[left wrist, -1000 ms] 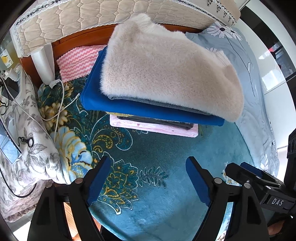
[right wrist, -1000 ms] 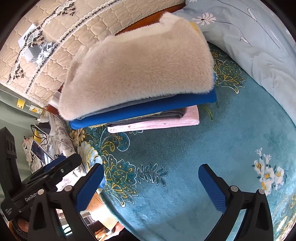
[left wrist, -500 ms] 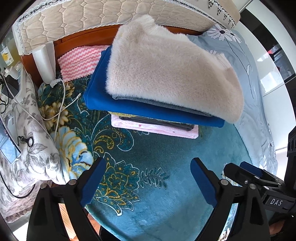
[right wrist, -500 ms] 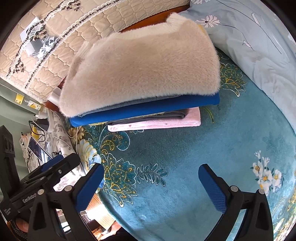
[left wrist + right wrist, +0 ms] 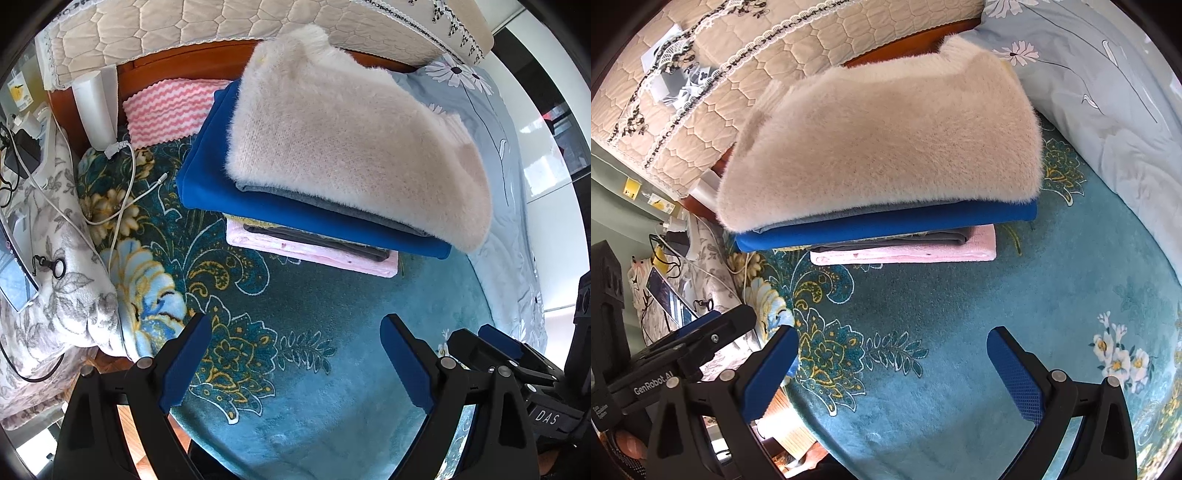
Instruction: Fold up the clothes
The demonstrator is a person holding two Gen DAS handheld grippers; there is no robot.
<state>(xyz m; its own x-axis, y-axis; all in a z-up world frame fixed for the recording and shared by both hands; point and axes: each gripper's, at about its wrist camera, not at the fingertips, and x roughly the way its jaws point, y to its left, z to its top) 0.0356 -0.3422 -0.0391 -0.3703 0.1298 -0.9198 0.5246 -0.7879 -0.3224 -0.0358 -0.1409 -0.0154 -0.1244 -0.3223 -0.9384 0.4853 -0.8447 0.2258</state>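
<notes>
A stack of folded clothes sits on the teal floral blanket (image 5: pixel 295 350). On top lies a fluffy beige sweater (image 5: pixel 351 140) (image 5: pixel 886 147), then a grey piece, a blue garment (image 5: pixel 207 177) (image 5: pixel 886 225), dark and yellowish layers, and a pink one (image 5: pixel 314 254) (image 5: pixel 905 254) at the bottom. My left gripper (image 5: pixel 295 328) stands open over bare blanket in front of the stack, holding nothing. My right gripper (image 5: pixel 892 341) is open too, empty, beside the left one and equally short of the stack.
A quilted headboard (image 5: pixel 221 26) and wooden frame rise behind the stack. A pink-white zigzag cloth (image 5: pixel 166 110) lies at the back left, with a white cable (image 5: pixel 122 192) and a grey floral blanket (image 5: pixel 55 277). A pale blue floral duvet (image 5: pixel 1108 110) is at the right.
Both grippers have drawn back a little from the stack and their fingers sit lower in view. The stack itself has not moved.
</notes>
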